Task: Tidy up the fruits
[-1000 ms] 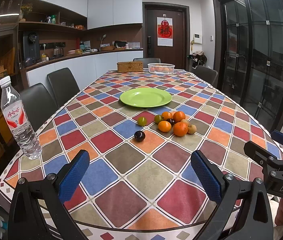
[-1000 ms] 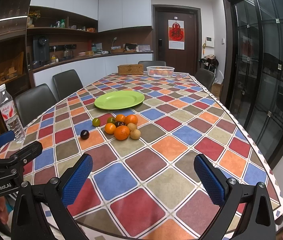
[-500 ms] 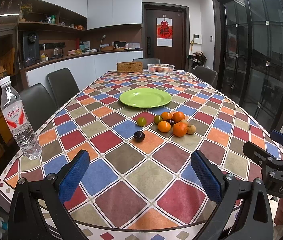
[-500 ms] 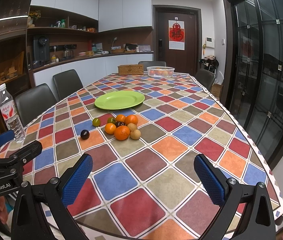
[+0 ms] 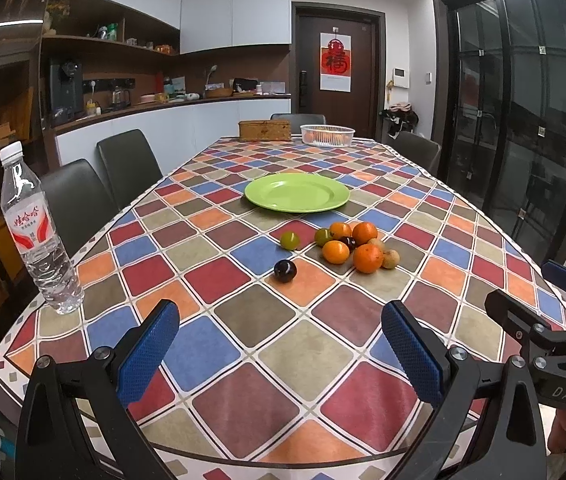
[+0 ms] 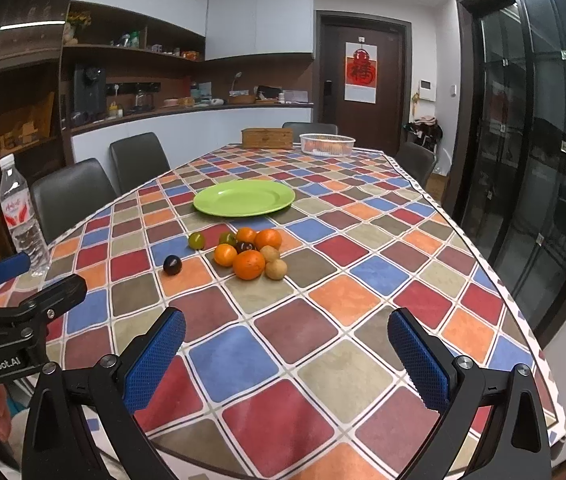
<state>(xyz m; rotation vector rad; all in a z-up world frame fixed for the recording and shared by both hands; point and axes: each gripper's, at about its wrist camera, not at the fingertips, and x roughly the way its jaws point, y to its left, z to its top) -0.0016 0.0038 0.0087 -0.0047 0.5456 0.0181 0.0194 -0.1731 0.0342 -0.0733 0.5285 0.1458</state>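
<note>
A cluster of small fruits lies mid-table: several oranges (image 5: 368, 258) (image 6: 248, 265), green fruits (image 5: 289, 240) (image 6: 196, 241), brown ones (image 6: 275, 269), and a dark plum (image 5: 285, 271) (image 6: 172, 265) apart at the left. An empty green plate (image 5: 297, 192) (image 6: 244, 197) sits just beyond them. My left gripper (image 5: 281, 354) is open and empty above the near table edge. My right gripper (image 6: 287, 360) is open and empty, level with it on the right; each shows in the other's view.
A water bottle (image 5: 37, 232) (image 6: 23, 218) stands at the table's left edge. A wicker box (image 5: 265, 130) and a white basket (image 5: 327, 135) sit at the far end. Dark chairs (image 5: 129, 164) line the left side. The checked tablecloth (image 5: 267, 344) covers the table.
Both grippers have crept slightly forward toward the fruits; the jaws stay open and nothing on the table has moved.
</note>
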